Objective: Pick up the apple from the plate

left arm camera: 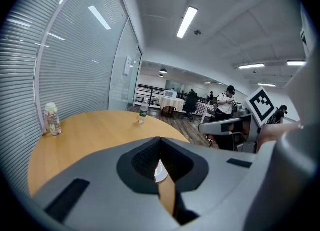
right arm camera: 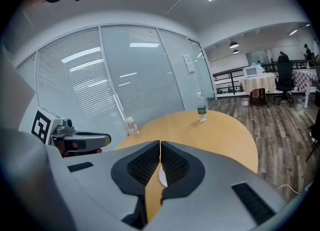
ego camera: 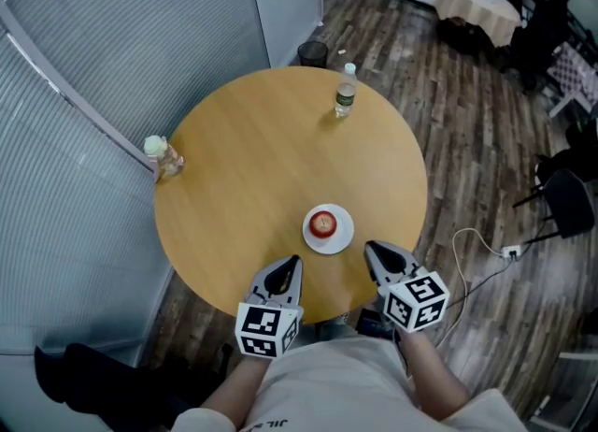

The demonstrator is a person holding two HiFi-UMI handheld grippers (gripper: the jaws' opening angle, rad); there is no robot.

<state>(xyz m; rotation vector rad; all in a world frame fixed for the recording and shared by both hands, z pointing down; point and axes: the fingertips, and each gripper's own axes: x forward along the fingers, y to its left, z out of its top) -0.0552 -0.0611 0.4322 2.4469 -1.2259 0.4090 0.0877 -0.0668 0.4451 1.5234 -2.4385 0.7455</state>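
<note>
A red apple [ego camera: 323,223] sits on a small white plate [ego camera: 340,239] near the front edge of the round wooden table [ego camera: 252,159]. My left gripper [ego camera: 293,260] hovers just left of the plate, its jaws shut and empty. On the plate's right side my right gripper [ego camera: 370,249] is also shut with nothing in it. In the left gripper view a sliver of the plate [left arm camera: 160,172] shows past the closed jaws. The right gripper view shows a strip of the plate [right arm camera: 162,176] between its closed pads [right arm camera: 173,164].
A clear water bottle [ego camera: 346,90] stands at the table's far edge. A small jar-like bottle [ego camera: 163,155] stands at the left edge by the glass wall with blinds. A cable and plug [ego camera: 509,252] lie on the wooden floor to the right.
</note>
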